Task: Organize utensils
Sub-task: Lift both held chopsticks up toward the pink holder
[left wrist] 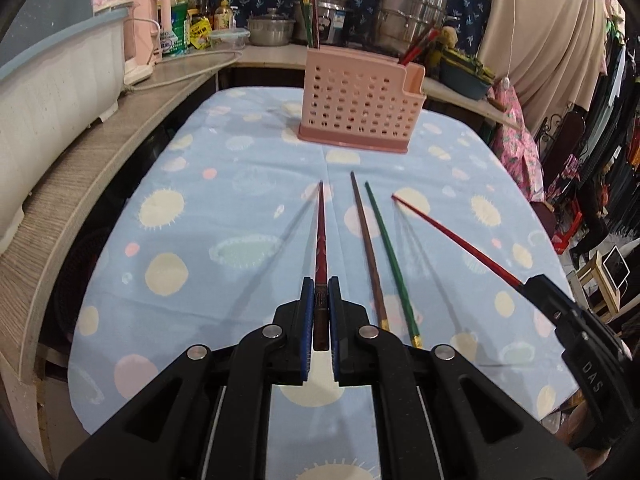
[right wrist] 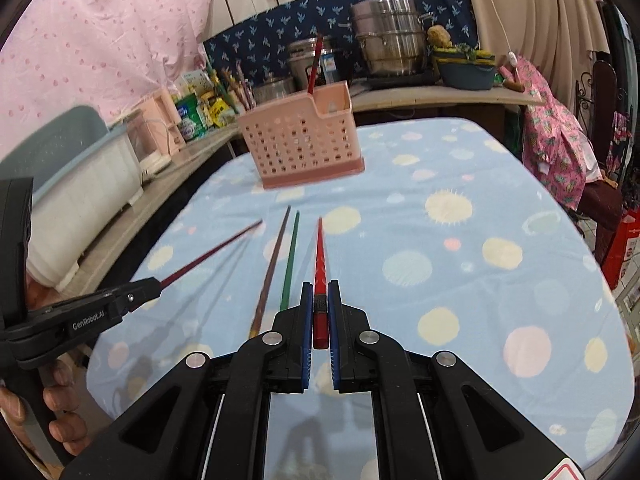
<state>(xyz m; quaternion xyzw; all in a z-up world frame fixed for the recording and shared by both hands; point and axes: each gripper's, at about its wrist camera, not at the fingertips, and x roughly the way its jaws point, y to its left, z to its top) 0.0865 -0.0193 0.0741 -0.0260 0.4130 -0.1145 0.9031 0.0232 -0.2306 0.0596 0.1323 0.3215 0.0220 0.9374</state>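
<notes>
1. The left tongs (left wrist: pixel 320 284) are clamped on the butt end of a dark red chopstick (left wrist: pixel 321 240), its tip raised clear of the cloth and aimed toward the pink holder (left wrist: pixel 356 108).
2. The right tongs (right wrist: pixel 320 286) are clamped the same way on a bright red chopstick (right wrist: pixel 320 252), which also points toward the holder (right wrist: pixel 304 144) with its shadow on the cloth below.
3. Each pair of tongs shows in the other's view: the right tongs (left wrist: pixel 534 282) at the lower right, the left tongs (right wrist: pixel 154 282) at the lower left, with the person's fingers (right wrist: pixel 60 400) wrapped round the handle.
4. Between the two held sticks, nearer the tongs than the holder, a brown chopstick (left wrist: pixel 366 240) and a green chopstick (left wrist: pixel 390 256) lie flat on the cloth, side by side and close together, tips toward the holder.
5. The holder stands upright on the counter (left wrist: pixel 200 216), which is covered by a light blue cloth with pale spots; the holder is at its far end, well apart from the loose sticks.
6. Several chopsticks (left wrist: pixel 310 16) already stand in the holder's tall left part, and a few red ones (left wrist: pixel 418 46) lean out of its lower right compartment.
7. Behind the holder, steel pots (left wrist: pixel 408 16) sit on a shelf; to its left are bottles, packets and a grey-blue tub (left wrist: pixel 60 80).
</notes>
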